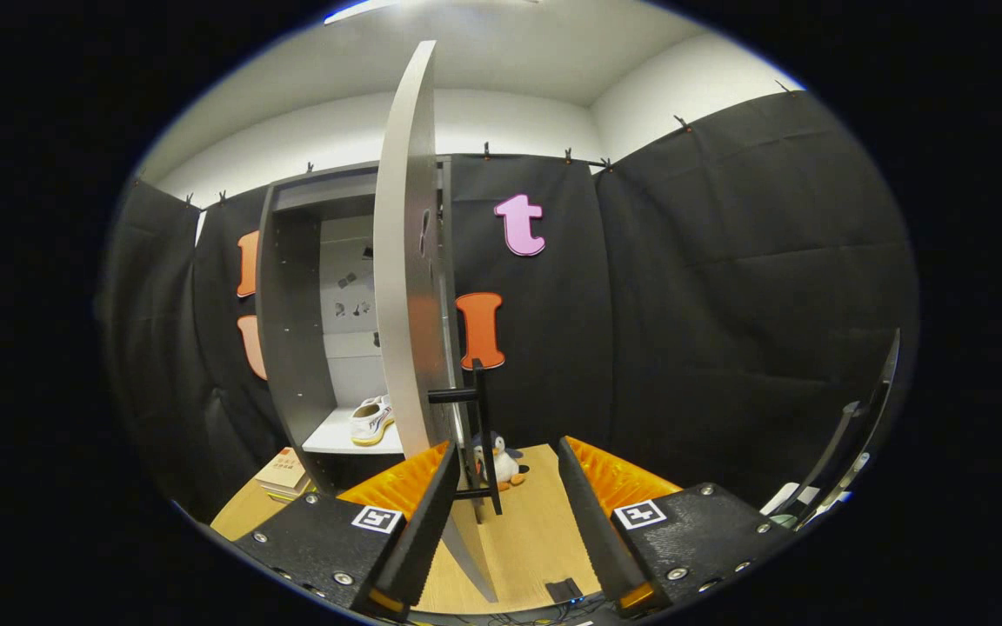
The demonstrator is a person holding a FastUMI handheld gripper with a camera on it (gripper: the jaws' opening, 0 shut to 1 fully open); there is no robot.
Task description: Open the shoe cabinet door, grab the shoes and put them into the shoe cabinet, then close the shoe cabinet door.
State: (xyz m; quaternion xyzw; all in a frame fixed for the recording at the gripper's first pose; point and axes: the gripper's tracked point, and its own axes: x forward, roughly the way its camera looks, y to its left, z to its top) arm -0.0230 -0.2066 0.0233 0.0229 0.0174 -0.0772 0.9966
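Seems the closing step. Shoes (372, 420) already on the shelf inside the shoe cabinet (292, 348); door (405, 287) standing open, edge-on, its handle (482, 435) just ahead of the gripper (501, 504). Fingers spread apart, gripping nothing. Next, probably: push the door toward the cabinet until shut.

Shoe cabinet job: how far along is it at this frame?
Done: the cabinet door stands open edge-on, and a white shoe already sits on the shelf inside. In hand: the tongs are open and empty, with the door's black handle just ahead, between the fingers, so closing looks underway. Left: swing the door shut. Whether a second shoe is in there, I cannot tell.
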